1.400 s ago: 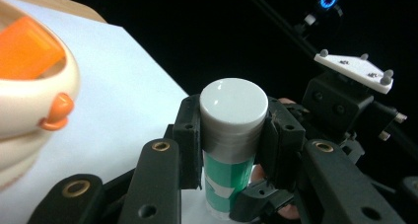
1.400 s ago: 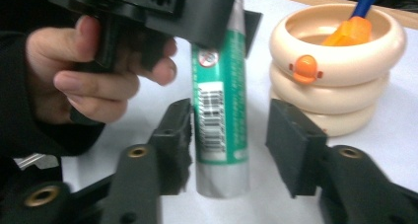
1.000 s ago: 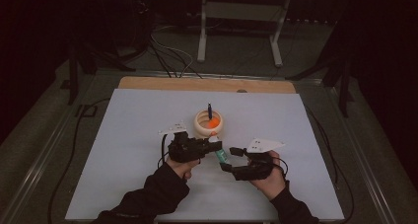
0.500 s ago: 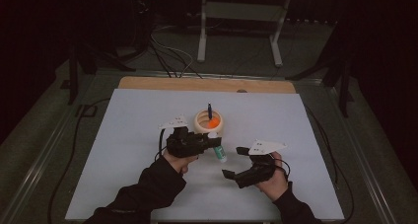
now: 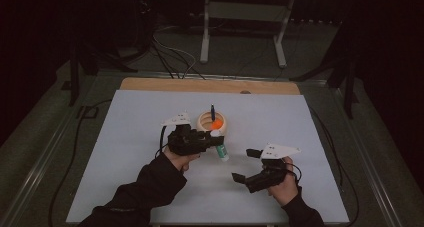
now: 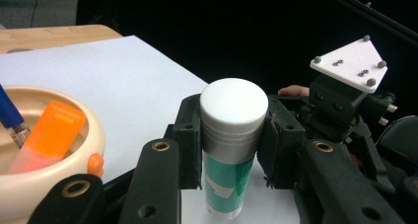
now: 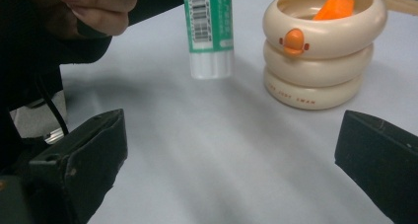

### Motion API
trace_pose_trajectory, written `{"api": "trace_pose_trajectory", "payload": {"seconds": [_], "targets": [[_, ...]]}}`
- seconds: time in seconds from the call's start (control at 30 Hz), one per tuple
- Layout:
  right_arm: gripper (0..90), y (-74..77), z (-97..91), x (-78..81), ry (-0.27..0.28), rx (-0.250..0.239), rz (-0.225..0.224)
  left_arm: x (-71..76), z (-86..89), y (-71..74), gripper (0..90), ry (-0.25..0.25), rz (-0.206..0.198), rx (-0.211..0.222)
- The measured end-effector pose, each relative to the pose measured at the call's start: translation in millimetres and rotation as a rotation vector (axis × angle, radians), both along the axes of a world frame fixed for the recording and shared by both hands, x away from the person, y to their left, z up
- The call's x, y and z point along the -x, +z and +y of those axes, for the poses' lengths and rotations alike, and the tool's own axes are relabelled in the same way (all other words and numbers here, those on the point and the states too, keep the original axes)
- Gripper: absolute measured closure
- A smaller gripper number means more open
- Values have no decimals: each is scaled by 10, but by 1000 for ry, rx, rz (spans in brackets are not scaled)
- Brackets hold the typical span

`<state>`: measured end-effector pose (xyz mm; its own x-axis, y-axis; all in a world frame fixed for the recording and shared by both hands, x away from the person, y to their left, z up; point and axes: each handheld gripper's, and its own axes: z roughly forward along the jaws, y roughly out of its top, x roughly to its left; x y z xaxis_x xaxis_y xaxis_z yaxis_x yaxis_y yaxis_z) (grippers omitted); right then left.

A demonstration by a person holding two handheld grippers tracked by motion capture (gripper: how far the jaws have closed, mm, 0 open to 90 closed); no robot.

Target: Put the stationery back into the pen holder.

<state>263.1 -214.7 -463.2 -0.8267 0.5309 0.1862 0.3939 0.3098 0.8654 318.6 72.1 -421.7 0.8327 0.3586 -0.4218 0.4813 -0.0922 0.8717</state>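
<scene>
Your left gripper (image 5: 209, 140) clamps the green glue stick (image 6: 229, 150) near its white cap, lifted off the white mat (image 5: 125, 132) mid-table, just beside the cream holder (image 5: 212, 123). Your right gripper (image 5: 246, 163), jaws just opened wide, is empty. Handover looks done; next, carry the stick over the holder's rim, drop in.

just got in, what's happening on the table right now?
A person works with two hand-held grippers over a white mat. The left hand-held gripper is clamped on a green glue stick with a white cap, held clear of the mat beside a cream duck-faced pen holder. That holder contains an orange marker and a blue pen. The right hand-held gripper has just been opening; nothing sits between its jaws, which stand wide near the glue stick.
</scene>
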Motion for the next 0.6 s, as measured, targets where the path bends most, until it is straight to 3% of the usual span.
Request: {"api": "trace_pose_trajectory", "payload": {"seconds": [0.6], "targets": [[0,-38,-18,-11,6,1,-9,-164,77,238,661,6,-38,-27]]}}
